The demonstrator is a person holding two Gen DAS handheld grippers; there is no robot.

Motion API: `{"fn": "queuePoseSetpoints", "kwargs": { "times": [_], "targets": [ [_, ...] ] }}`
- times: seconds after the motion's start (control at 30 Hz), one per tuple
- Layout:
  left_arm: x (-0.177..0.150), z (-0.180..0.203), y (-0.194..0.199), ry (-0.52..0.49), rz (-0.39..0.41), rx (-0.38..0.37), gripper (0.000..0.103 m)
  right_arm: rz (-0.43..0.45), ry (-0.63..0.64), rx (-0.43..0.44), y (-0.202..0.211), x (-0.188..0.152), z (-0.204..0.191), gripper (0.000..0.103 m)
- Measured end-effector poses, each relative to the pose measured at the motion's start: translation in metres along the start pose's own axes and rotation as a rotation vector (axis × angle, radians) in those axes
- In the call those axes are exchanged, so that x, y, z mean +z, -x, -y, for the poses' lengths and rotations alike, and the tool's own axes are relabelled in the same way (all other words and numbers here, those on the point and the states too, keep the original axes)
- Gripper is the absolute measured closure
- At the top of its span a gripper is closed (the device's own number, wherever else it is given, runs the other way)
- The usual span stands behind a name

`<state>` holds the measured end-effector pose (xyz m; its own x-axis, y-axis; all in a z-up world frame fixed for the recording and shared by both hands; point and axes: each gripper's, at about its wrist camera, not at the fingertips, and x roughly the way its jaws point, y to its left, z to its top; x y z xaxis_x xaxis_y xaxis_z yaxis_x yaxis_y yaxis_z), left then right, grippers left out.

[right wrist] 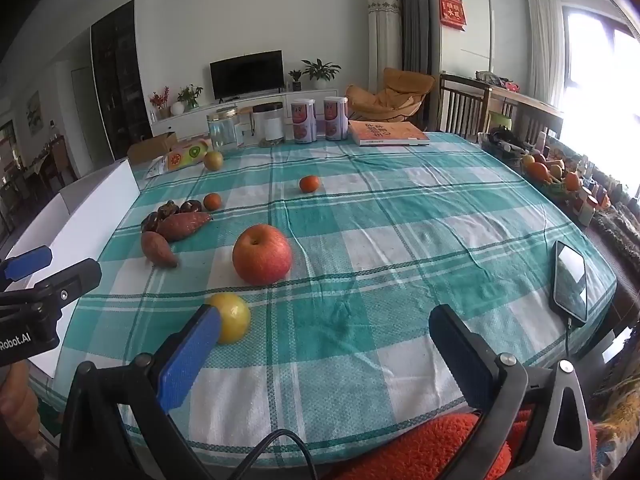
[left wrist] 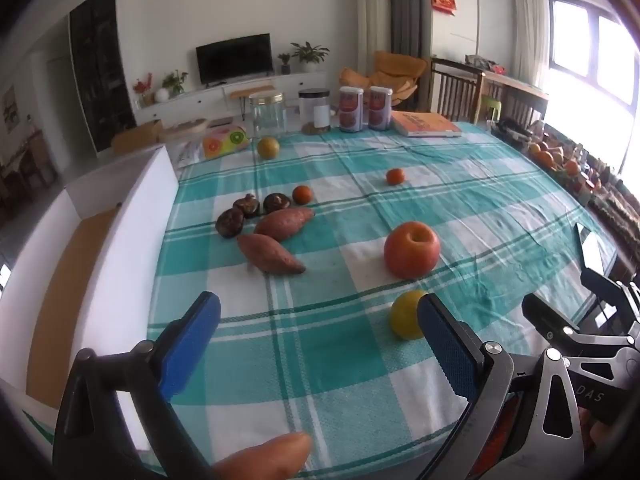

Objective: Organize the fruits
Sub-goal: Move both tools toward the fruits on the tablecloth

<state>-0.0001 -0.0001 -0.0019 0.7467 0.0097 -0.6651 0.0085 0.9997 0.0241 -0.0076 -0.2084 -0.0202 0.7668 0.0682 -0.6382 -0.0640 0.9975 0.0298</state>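
Both over the near edge of the checked worktop (right wrist: 400, 216), fruit scattered ahead. Left hand-held gripper (left wrist: 318, 312) spread wide, nothing between the blue pads, hovering above the cloth. Right hand-held gripper (right wrist: 324, 322) spread just as wide, likewise holding nothing.

From the right wrist view: yellow fruit (right wrist: 232, 322) at 10 o'clock, just beside the left blue pad, apart or touching cannot tell. Red apple (right wrist: 262, 254) at 11 o'clock beyond it, upright, stem dimple up. Two sweet potatoes (right wrist: 176, 228) farther off at 10 o'clock, lying close together, with dark mushrooms (right wrist: 168, 210) tucked right behind them. Small orange (right wrist: 212, 201) just beside that cluster, another small orange (right wrist: 309, 184) alone at 12 o'clock mid-cloth. Greenish round fruit (right wrist: 213, 160) far back at 11 o'clock, near a fruit-printed box (right wrist: 186, 156). Jars, two cans (right wrist: 320, 120) and an orange book (right wrist: 386, 134) lined along the far edge. Phone (right wrist: 570, 284) flat at 2 o'clock, cable attached.

From the left wrist view: white bin (left wrist: 132, 216) at 9 o'clock against the worktop's side, its brown floor showing.
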Motion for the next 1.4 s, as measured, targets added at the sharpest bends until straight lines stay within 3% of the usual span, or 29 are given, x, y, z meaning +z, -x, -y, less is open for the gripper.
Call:
{"fn": "queuePoseSetpoints", "kwargs": {
  "times": [0.13,0.3,1.4],
  "targets": [
    [-0.003,0.010,0.001,-0.029,0.000,0.012,0.003,-0.034,-0.003,0.001,-0.006,0.004,-0.004,0.000],
    [-0.004,0.015,-0.003,-0.021,-0.006,0.008,0.003,-0.010,0.005,0.014,0.000,-0.001,-0.002,0.000],
    [-0.011,0.008,-0.015,0.011,-0.060,-0.027,0.003,-0.037,0.016,0.018,-0.008,-0.007,-0.007,0.000]
  ]
}}
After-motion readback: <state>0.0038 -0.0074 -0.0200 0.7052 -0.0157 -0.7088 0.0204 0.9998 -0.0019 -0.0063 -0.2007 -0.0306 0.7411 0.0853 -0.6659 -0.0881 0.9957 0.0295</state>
